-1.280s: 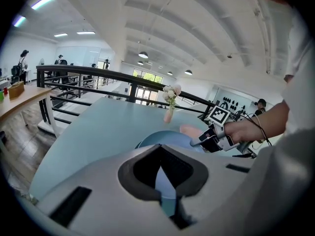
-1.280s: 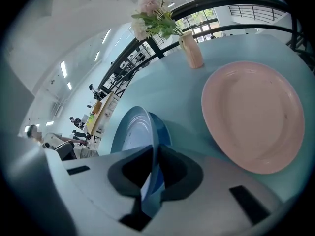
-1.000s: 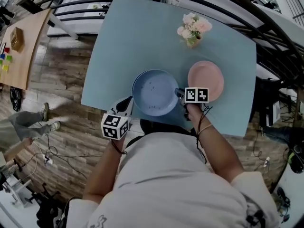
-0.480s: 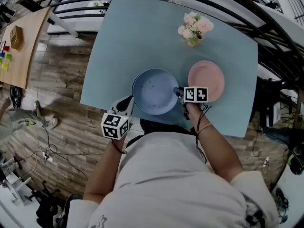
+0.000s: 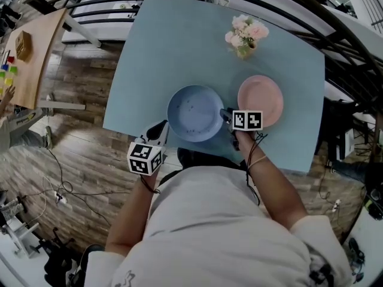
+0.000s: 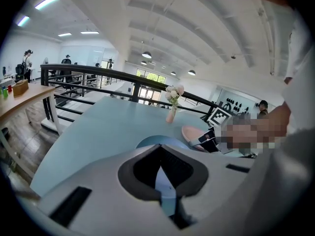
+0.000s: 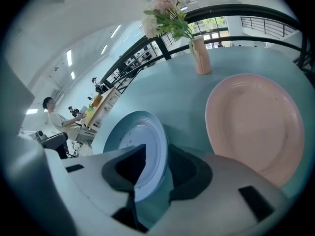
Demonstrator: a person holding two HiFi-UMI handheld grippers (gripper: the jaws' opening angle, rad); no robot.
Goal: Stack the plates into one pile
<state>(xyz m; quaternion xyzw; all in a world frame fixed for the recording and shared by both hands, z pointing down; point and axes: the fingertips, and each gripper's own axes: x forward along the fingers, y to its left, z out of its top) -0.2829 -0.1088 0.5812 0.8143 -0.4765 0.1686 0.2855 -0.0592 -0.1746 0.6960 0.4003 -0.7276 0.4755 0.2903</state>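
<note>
Pink plate [image 5: 261, 95] near rim hidden behind right gripper [image 5: 225, 116] cube.

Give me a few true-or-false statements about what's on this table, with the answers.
1. The blue plate and the pink plate lie side by side, unstacked. True.
2. The vase of flowers stands on the pink plate. False: it stands on the table, beyond the plates.
3. The right gripper has its fingers clamped on the pink plate. False: they have just been opening and stand apart around the blue plate's rim.
4. The table is light blue. True.
</note>
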